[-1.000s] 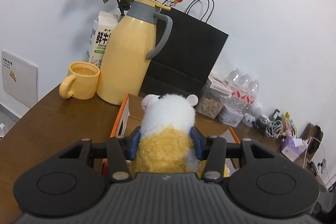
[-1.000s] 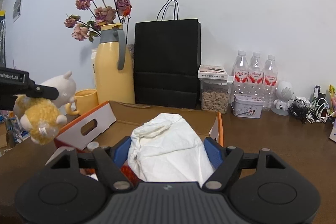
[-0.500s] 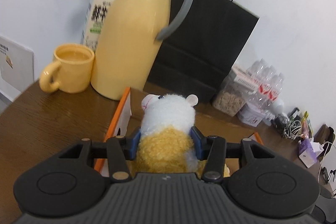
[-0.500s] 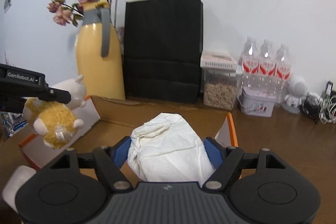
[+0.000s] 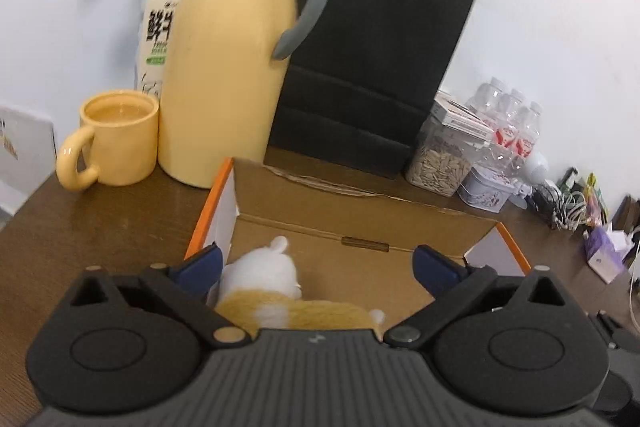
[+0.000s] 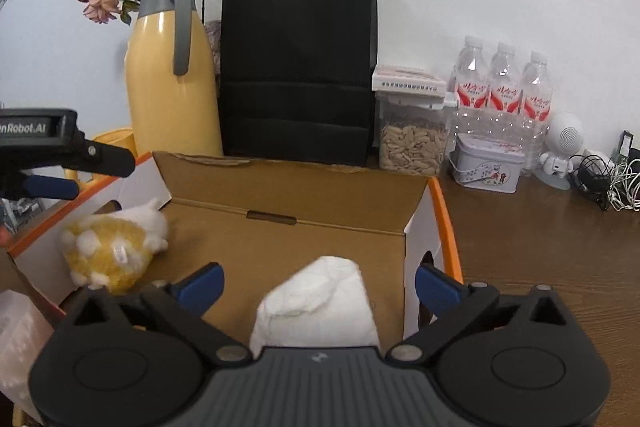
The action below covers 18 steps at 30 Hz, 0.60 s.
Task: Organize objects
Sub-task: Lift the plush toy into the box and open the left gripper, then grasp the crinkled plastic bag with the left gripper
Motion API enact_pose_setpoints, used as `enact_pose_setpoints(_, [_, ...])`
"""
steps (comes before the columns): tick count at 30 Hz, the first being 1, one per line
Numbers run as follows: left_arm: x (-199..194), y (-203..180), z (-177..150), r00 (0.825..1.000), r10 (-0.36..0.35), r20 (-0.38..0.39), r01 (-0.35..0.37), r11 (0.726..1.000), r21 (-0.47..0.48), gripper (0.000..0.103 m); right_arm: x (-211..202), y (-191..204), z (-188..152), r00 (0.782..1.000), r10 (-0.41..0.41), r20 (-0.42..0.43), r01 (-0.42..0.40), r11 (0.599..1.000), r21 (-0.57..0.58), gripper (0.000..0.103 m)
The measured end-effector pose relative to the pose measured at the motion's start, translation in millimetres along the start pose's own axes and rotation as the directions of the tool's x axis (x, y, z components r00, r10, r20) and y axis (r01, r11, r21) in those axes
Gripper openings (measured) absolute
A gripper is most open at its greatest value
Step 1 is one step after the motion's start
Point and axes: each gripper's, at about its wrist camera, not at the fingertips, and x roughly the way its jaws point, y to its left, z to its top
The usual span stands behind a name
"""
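The open cardboard box [image 6: 288, 195] sits on the wooden table [image 6: 540, 227], and both my grippers hang over it. My left gripper [image 5: 316, 263] has just been opening and stands released, the yellow-and-white plush toy [image 6: 108, 247] lying loose on the box floor beneath it. My right gripper [image 6: 318, 281] has likewise just been opening and stands released, the white wrapped bundle [image 6: 320, 303] lying free between its jaws in the box.
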Motion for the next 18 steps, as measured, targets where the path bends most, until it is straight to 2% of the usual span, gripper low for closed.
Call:
enact_pose_setpoints(8, [-15.0,-8.0,2.1,0.999,0.009,0.032,-0.010,1.000,0.029,0.103,-13.6,1.1,3.1,1.000,0.007,0.024,-0.007,1.000,0.001,0.103])
enact_pose_setpoints(14, [-41.0,-13.2,9.0,0.990,-0.002,0.140,-0.005,0.999,0.049,0.103,-37.5,5.2,8.2,0.997,0.011,0.082,-0.010,1.000,-0.007,0.103])
enact_pose_setpoints(18, [-60.3,-19.3,14.8,0.983,-0.005,0.181,-0.003,0.999,0.048,0.103,-52.1,6.8,13.5,0.994,0.009,0.112,-0.008,1.000,-0.008,0.103])
